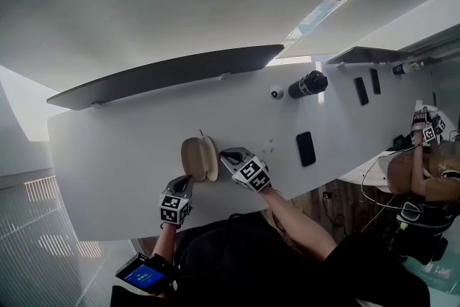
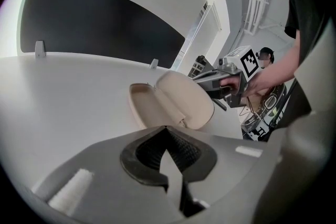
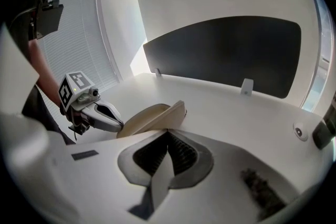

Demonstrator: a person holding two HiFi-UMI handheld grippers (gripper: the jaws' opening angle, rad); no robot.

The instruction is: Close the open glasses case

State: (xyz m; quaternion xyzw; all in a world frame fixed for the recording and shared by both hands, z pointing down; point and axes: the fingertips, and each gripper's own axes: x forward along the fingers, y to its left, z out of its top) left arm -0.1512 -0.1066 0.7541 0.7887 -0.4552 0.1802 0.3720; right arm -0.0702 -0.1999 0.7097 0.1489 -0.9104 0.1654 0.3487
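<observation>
A beige glasses case [image 1: 200, 158] lies open on the white table [image 1: 108, 154], its two shells spread apart. In the left gripper view the case [image 2: 170, 105] sits just past my left gripper [image 2: 167, 128], whose jaws are shut with nothing between them. My right gripper [image 1: 225, 154] is at the case's right side, jaws shut and empty, its tip at the raised lid. The right gripper view shows the lid [image 3: 155, 115] edge-on right in front of that gripper [image 3: 168, 132]. I cannot tell whether either tip touches the case.
A black phone [image 1: 305, 148] lies right of the case. Farther back are a black cylinder [image 1: 307, 85] and a small white round object [image 1: 277, 92]. A long dark panel [image 1: 165, 75] lines the table's far edge. Another person with grippers [image 1: 430, 127] is at the far right.
</observation>
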